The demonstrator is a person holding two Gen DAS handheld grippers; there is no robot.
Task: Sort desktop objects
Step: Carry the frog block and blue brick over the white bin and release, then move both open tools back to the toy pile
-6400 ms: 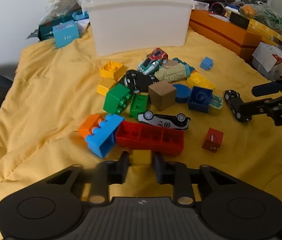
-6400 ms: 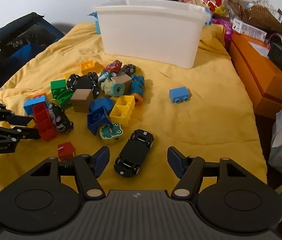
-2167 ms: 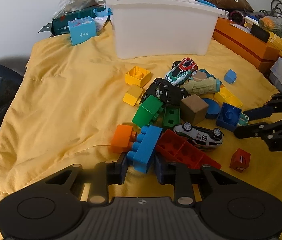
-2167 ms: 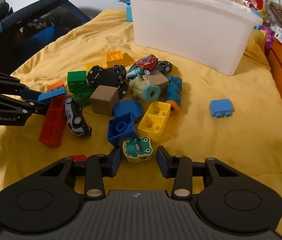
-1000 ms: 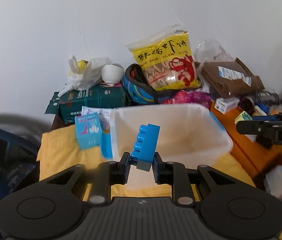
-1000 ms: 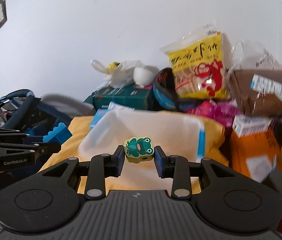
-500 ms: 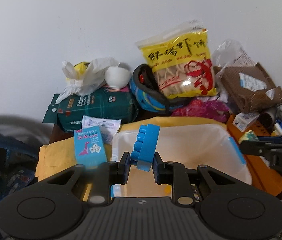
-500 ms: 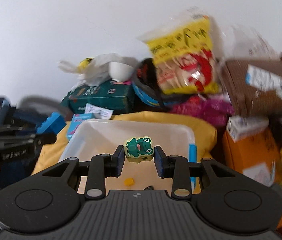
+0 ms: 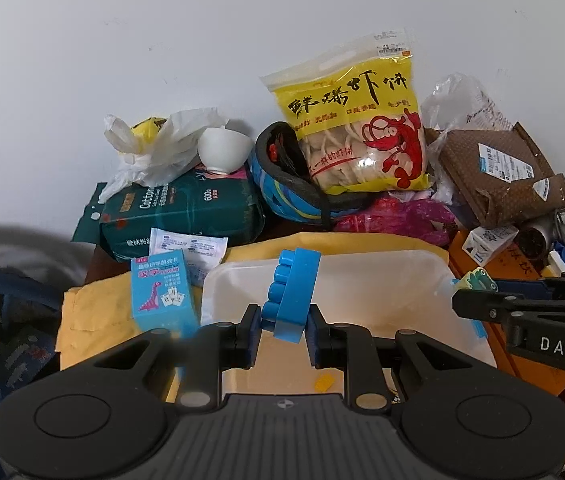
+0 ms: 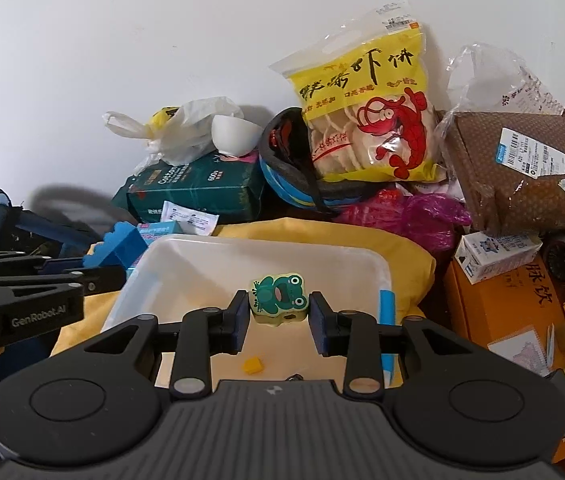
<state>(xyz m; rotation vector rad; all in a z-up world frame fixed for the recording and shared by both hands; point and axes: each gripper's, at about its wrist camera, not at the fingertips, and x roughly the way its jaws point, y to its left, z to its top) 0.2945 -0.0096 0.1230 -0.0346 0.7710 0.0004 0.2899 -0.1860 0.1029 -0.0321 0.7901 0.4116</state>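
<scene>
While both loads hang over the white translucent plastic tub (image 10: pixel 378 268), keep each one inside the rim line before you let go. Your left gripper (image 9: pixel 284 330) has its fingers clamped on the blue studded plastic building brick (image 9: pixel 292 292), held on edge, studs to the left; it sits over the tub's left half. Your right gripper (image 10: pixel 279 318) has its fingers closed on the green frog-faced toy block (image 10: pixel 278 294), above the tub's middle.

Judgement: lower both before parting the fingers; the brick is tall and could tip outward over the near-left wall if dropped from height. Release one at a time so they don't knock.

Tub contents, as visible: one small yellow plastic block (image 10: pixel 252 365) on the floor, plus a small dark item at the near edge, too hidden to identify. Remainder of floor blocked by the gripper bodies.
</scene>
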